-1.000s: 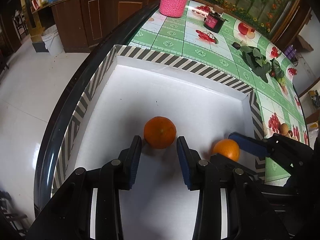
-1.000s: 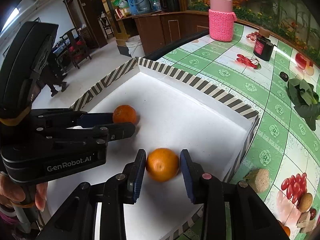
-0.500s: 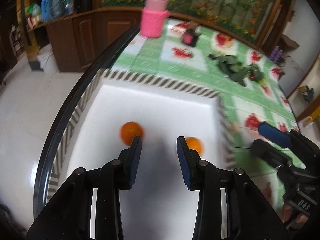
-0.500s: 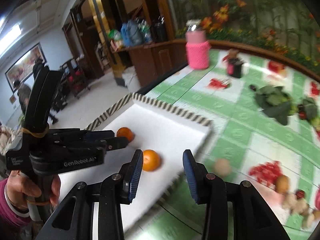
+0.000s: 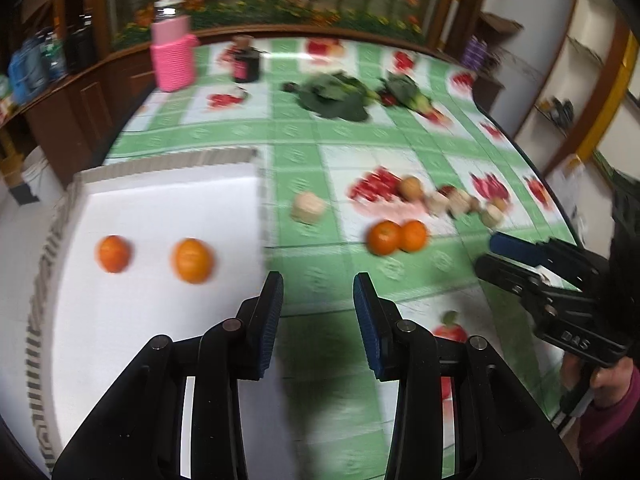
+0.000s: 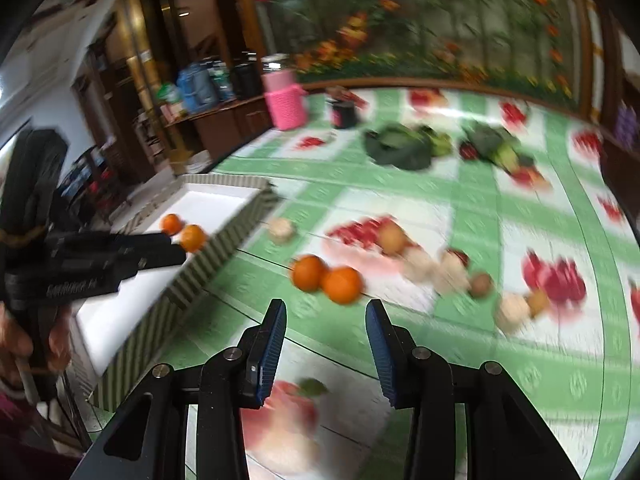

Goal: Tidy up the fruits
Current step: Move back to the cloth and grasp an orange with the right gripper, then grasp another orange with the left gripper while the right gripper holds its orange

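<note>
On the green checked fruit-print tablecloth [image 6: 472, 208], beside the white striped-rim tray [image 6: 244, 216], two touching round oranges [image 6: 326, 278] look firm, light, roll-prone, best pinched across the middle; left gripper [image 5: 318, 296] and right gripper [image 6: 326, 324] both spread, empty.

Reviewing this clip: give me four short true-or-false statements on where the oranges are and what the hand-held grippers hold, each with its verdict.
1. Two oranges lie in the white striped-rim box. True.
2. No oranges remain on the green fruit-print tablecloth. False: two lie there, touching.
3. The left hand-held gripper grips an orange. False: it is empty.
4. The right hand-held gripper holds nothing. True.
</note>
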The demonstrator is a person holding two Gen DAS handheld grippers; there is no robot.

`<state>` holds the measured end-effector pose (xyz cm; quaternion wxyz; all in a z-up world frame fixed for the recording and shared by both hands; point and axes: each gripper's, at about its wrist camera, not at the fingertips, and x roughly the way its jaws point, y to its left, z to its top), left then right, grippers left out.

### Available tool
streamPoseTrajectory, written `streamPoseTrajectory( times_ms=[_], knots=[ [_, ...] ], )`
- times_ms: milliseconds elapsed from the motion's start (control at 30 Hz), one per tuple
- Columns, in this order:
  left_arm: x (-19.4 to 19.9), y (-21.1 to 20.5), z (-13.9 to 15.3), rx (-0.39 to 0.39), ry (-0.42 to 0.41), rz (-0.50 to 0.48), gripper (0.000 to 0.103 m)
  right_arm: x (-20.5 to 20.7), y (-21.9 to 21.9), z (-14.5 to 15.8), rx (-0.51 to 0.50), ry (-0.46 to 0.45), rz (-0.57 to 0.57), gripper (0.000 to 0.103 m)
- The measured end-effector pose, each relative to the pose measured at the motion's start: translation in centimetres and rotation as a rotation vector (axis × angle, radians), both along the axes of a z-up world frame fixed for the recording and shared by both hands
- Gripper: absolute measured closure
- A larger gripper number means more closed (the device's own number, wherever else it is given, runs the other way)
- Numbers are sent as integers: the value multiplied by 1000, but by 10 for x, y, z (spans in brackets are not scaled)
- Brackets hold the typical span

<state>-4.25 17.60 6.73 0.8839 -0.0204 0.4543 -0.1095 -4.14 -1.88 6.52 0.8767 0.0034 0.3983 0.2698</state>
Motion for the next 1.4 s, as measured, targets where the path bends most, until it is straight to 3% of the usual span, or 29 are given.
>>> streamPoseTrajectory(
  times_ms=[233,400,767,833,867,1400],
  knots=[
    [9,-29,-7,17,37,-68,67,16,-5,-18,9,60,20,63],
    [18,-27,-15,28,67,-65,67,36,9,-31,-63,78,61,63],
    [32,-29,-21,45,80,-80,67,61,33,-43,-130,71,148,63],
    [36,-31,-23,47,85,-84,67,62,36,-44,-127,62,175,69],
    [37,-32,-24,49,87,-86,67,62,37,-44,-139,49,175,73],
    [72,-66,-42,72,134,-127,67,47,-16,-33,-34,69,42,74]
  ],
)
